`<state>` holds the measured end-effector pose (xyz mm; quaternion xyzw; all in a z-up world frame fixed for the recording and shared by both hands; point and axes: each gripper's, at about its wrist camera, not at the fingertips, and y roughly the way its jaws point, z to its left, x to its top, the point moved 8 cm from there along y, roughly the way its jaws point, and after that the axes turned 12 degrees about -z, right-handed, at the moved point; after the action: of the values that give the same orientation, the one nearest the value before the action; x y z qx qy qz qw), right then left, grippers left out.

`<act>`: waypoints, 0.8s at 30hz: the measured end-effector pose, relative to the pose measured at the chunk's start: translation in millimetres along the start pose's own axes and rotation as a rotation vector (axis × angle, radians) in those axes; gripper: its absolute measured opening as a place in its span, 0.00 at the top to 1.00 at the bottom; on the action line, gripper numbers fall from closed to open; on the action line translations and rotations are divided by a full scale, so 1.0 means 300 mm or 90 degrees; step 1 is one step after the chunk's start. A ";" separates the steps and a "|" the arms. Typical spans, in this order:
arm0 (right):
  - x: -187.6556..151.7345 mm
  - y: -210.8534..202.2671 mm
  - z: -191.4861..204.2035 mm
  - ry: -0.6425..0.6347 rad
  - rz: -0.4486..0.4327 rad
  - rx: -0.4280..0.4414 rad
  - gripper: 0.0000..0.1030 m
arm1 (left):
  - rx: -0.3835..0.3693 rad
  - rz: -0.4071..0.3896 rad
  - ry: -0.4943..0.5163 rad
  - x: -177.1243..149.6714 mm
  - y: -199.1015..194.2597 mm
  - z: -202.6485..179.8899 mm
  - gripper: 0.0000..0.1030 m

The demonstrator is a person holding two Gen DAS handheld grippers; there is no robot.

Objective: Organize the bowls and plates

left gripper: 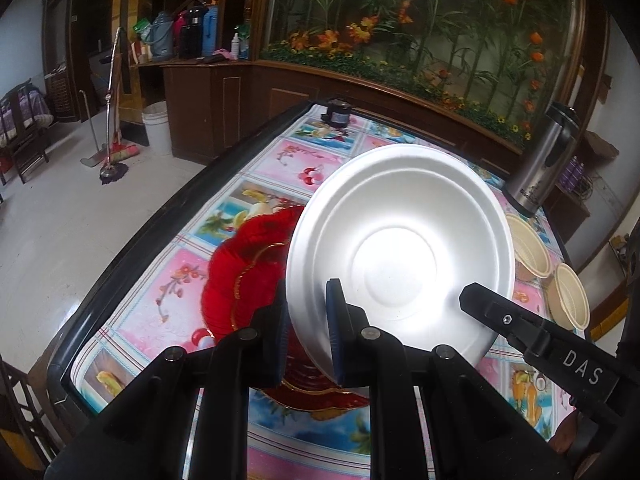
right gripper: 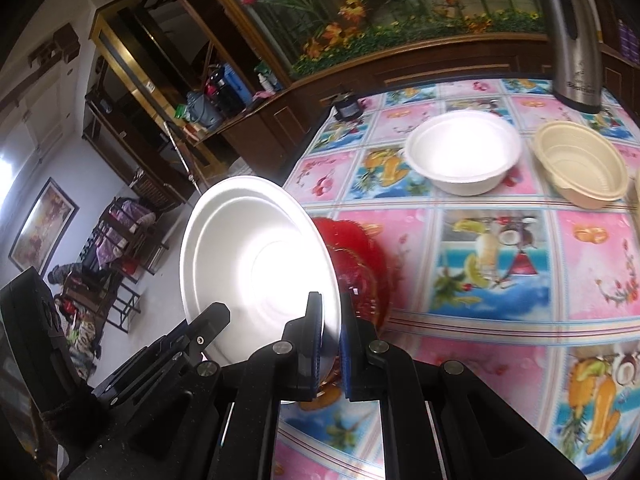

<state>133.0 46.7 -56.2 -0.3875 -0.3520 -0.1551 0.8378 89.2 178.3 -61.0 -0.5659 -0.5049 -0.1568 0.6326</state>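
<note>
A white foam plate (left gripper: 400, 248) is held tilted above a red glass plate (left gripper: 244, 272) on the table. My left gripper (left gripper: 308, 320) is shut on the plate's rim. My right gripper (right gripper: 331, 344) is shut on the opposite rim of the same white plate (right gripper: 256, 264); its finger also shows in the left wrist view (left gripper: 492, 312). The red plate (right gripper: 360, 272) is partly hidden behind the white one. A white foam bowl (right gripper: 464, 152) and a cream bowl (right gripper: 580, 164) sit farther back. Two cream bowls (left gripper: 528, 248) show in the left wrist view.
The table has a colourful fruit-pattern cloth (right gripper: 500, 260). A steel thermos (right gripper: 572, 32) stands at the back right corner. A small dark jar (left gripper: 338, 114) sits at the far edge. The table's dark edge (left gripper: 132, 240) runs along the left, with floor beyond.
</note>
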 end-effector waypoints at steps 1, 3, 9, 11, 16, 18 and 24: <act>-0.003 0.013 0.007 -0.003 0.004 0.001 0.93 | 0.004 0.002 0.000 -0.002 0.007 0.009 0.86; -0.014 0.040 0.019 -0.005 0.012 0.002 0.93 | 0.009 0.009 0.000 -0.006 0.023 0.018 0.86; -0.048 0.093 0.021 -0.004 0.036 -0.001 0.93 | 0.022 0.025 0.004 -0.035 0.046 0.037 0.86; -0.053 0.105 0.015 -0.002 0.040 -0.003 0.93 | 0.023 0.030 0.004 -0.043 0.052 0.036 0.86; -0.070 0.129 0.004 0.001 0.052 -0.009 0.93 | 0.026 0.041 0.005 -0.059 0.066 0.037 0.86; -0.075 0.135 0.004 0.002 0.056 -0.011 0.93 | 0.028 0.046 0.004 -0.064 0.072 0.044 0.86; -0.095 0.155 0.009 -0.002 0.069 -0.014 0.93 | 0.035 0.059 0.001 -0.081 0.088 0.063 0.86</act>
<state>136.5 78.6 -100.3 -0.4151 -0.3302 -0.1130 0.8402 89.9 194.0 -98.4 -0.5712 -0.4816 -0.1138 0.6548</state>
